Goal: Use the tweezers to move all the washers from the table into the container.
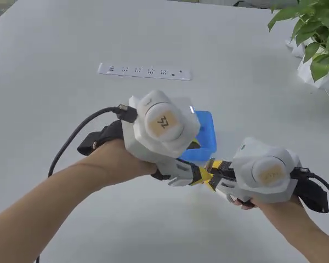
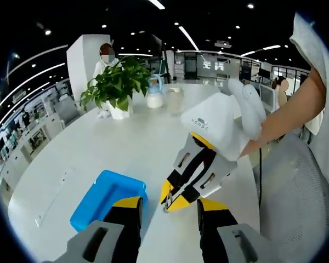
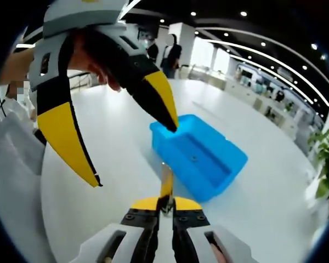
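Tweezers (image 3: 166, 183), one yellow pair, stick out of the right gripper (image 3: 165, 207), its jaws pinched tight on them, their tip near the single blue container (image 3: 208, 189). The left gripper (image 3: 134, 153) hangs close by, jaws spread wide. On the container's floor the right gripper view shows one speck (image 3: 193, 159), too small to tell. The head view shows one white power strip (image 1: 145, 71).

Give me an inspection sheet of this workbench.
Surface: white table.
Job's things: blue container, a speck inside too small to identify; tweezers in the right gripper.
Clutter: power strip.
Grippers: left gripper open, near the container; right gripper shut on the tweezers.
Cables: black cable from the left gripper.
Surroundings: potted plant; ceiling lights overhead.
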